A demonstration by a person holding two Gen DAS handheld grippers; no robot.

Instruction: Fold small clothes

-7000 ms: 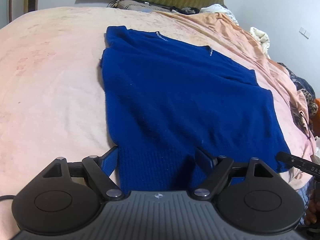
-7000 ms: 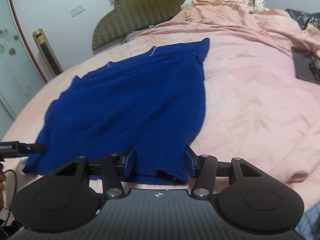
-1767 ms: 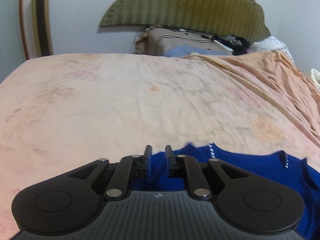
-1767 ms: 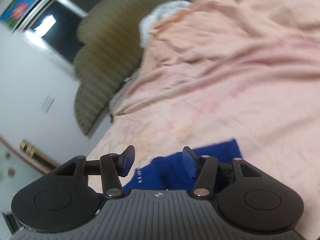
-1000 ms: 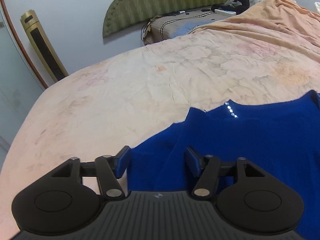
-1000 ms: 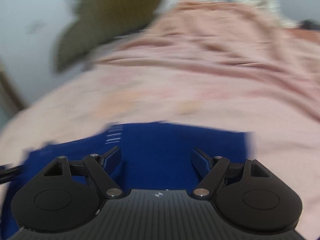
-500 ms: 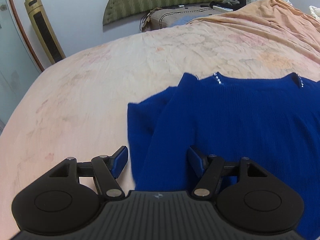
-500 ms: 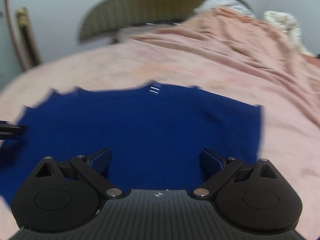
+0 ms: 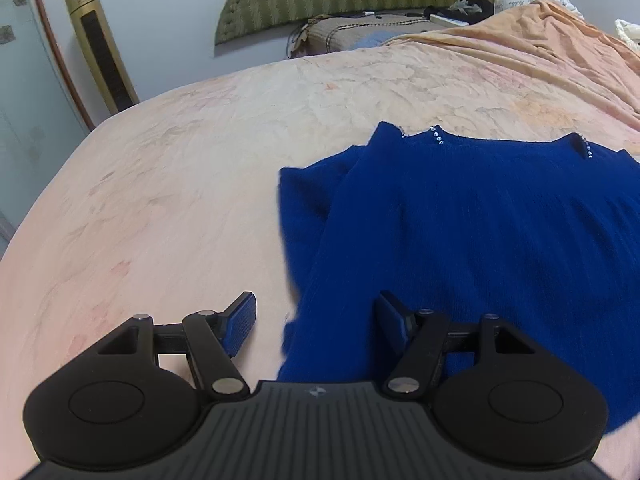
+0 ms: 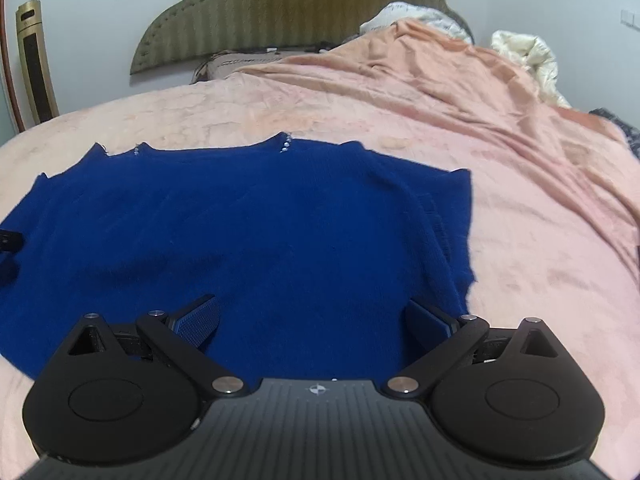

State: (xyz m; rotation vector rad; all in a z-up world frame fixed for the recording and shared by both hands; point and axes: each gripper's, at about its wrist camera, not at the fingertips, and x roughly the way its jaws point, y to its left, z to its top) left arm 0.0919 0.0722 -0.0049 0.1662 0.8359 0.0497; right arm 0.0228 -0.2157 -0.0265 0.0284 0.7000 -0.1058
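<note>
A dark blue knit sweater (image 9: 480,220) lies flat on the pink bedsheet (image 9: 180,184), doubled over, with small beads at its neckline on the far edge. My left gripper (image 9: 316,316) hovers open over the sweater's near left edge; the fabric shows below the gap, untouched by the pads. In the right wrist view the sweater (image 10: 240,232) spreads across the middle. My right gripper (image 10: 312,320) is above its near right part, jaws opening wide, with the cloth below them and nothing pinched. The left gripper's tip (image 10: 10,242) pokes in at the left edge.
A green padded headboard (image 10: 288,8) and pillows (image 9: 340,34) stand at the far end. An orange blanket (image 10: 460,92) is rumpled across the right side, with white bedding (image 10: 528,56) behind it. A gold tower appliance (image 9: 100,48) stands by the wall on the left.
Both grippers have drawn back toward the near side, so more of the sweater shows. The right jaws have spread wider. The left gripper, shut on the sweater's edge earlier, stands open.
</note>
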